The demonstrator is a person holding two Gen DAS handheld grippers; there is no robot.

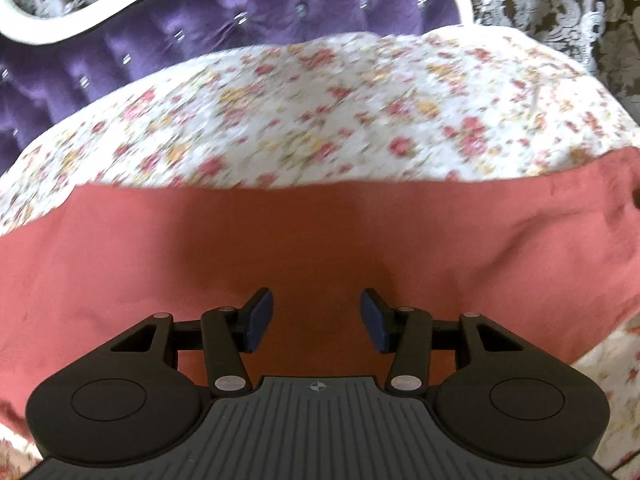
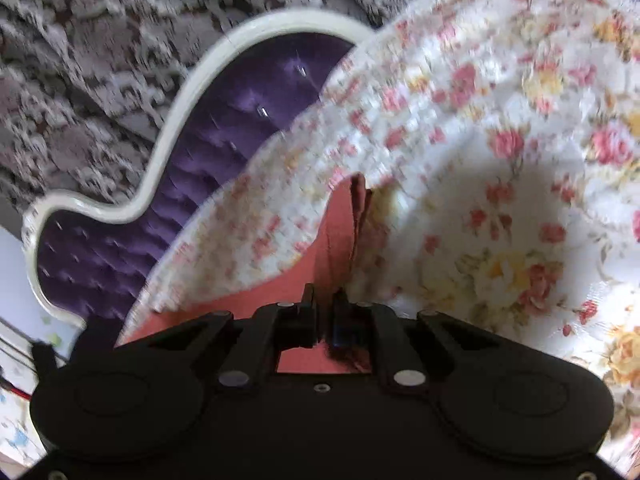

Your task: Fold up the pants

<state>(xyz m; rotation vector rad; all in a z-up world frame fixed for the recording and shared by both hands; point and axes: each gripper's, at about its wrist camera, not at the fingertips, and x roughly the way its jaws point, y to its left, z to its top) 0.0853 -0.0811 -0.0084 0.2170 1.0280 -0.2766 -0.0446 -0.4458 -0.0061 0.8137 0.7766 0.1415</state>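
while spread over the pants (image 1: pixel 280 240), left tool (image 1: pixel 317 316) wide, empty; right tool (image 2: pixel 325 312) pinching pants.

The bed (image 1: pixel 360 92) is covered by a white sheet (image 1: pixel 304 112) printed with small pink and yellow roses. The sheet lies rumpled, rising in soft folds in the right wrist view. Salmon-pink pants (image 1: pixel 280 240) lie directly on the sheet, spread broad and mostly flat in the left wrist view, with floral cloth showing beyond their far edge and at the lower right. At the head stands a purple tufted headboard (image 1: pixel 200 32) with a curved white frame (image 2: pixel 168 140).
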